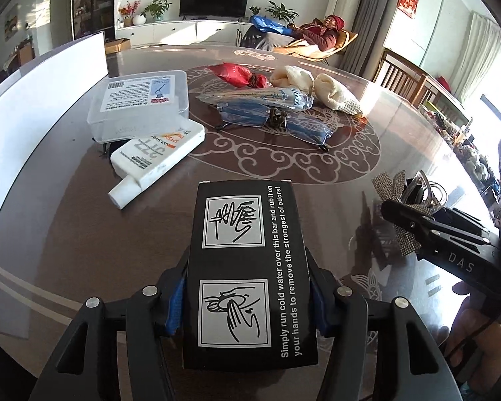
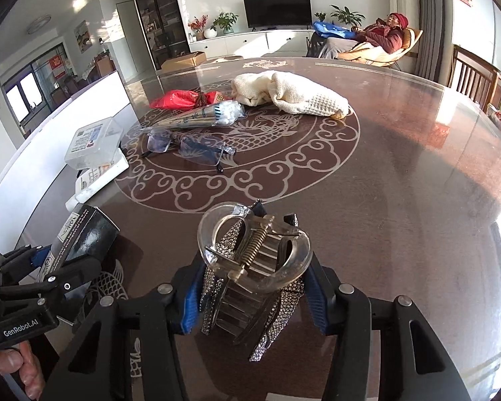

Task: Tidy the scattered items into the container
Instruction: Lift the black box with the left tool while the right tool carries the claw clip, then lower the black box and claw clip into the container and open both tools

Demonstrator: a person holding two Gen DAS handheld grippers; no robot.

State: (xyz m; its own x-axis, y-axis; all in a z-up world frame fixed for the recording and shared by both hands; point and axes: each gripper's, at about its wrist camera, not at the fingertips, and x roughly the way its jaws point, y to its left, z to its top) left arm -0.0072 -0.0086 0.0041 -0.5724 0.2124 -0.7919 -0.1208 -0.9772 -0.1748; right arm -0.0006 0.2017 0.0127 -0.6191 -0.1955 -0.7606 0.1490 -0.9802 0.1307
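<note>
On the left, the left gripper (image 1: 247, 304) is holding a black box (image 1: 248, 267) between its blue pads (image 1: 175, 307); the jaws are closed on the two long sides of the box, near its near end. The box is looking like light, stiff cardboard with smooth faces, so I judge a grip across the narrow width to be good, but hard pressing may be denting it. It is staying above the table (image 1: 66, 227), at the near side.

On the right, the right gripper (image 2: 254, 287) is clamping a clear hair claw (image 2: 254, 254) with a glittering bow (image 2: 277, 320). The claw is hard plastic with a spring, light and probably brittle at the teeth; the pads are pressing on its body, not on the soft bow.

The white container (image 1: 43, 90) is standing at the far left, well apart from both grippers.
</note>
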